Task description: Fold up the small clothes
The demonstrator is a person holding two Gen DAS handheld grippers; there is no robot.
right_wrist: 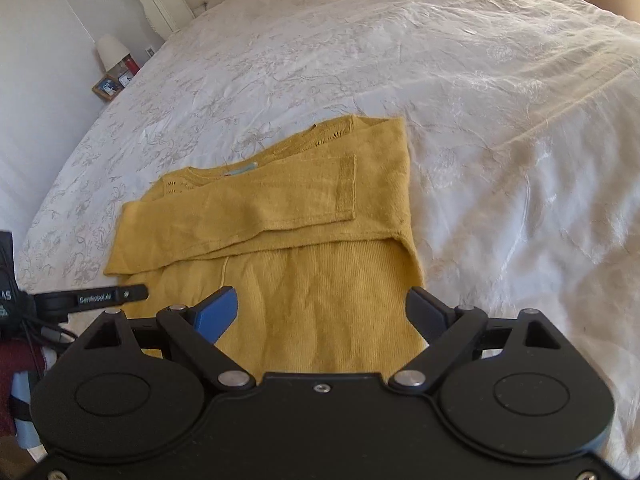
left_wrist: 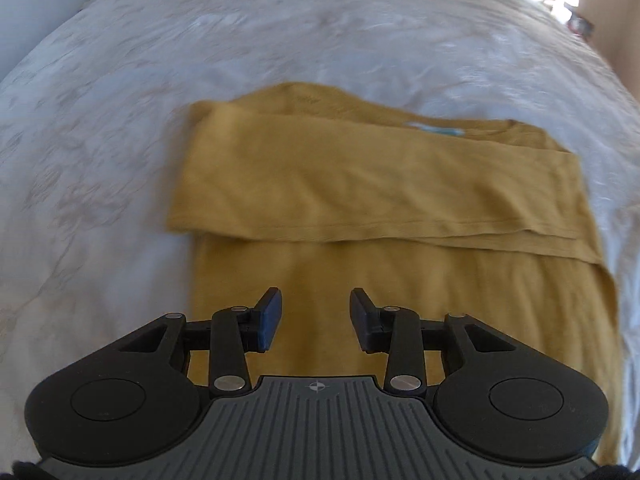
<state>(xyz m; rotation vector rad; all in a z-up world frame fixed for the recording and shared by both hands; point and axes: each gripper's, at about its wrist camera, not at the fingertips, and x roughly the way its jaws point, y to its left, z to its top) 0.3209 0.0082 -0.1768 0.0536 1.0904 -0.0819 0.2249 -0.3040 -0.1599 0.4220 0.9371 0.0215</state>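
The white embroidered bedspread [right_wrist: 460, 100] runs out of frame on every side, and the left wrist view is motion-blurred. On it lies the mustard sweater [right_wrist: 304, 300], its hem hidden behind both tools, long axis toward twelve o'clock, neckline farthest. Both sleeves are folded flat across the chest (a pale label shows at the collar). Right gripper [right_wrist: 322, 312] stands wide, empty; left gripper [left_wrist: 316, 320] is parted, holding nothing.

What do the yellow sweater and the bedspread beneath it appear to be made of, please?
Yellow sweater: seemingly a soft, matte knit, going by the fine ribbed texture and openwork holes near the neckline. Bedspread: probably thin woven cotton or similar; it is crinkled, with a faint floral pattern, printed or embroidered.
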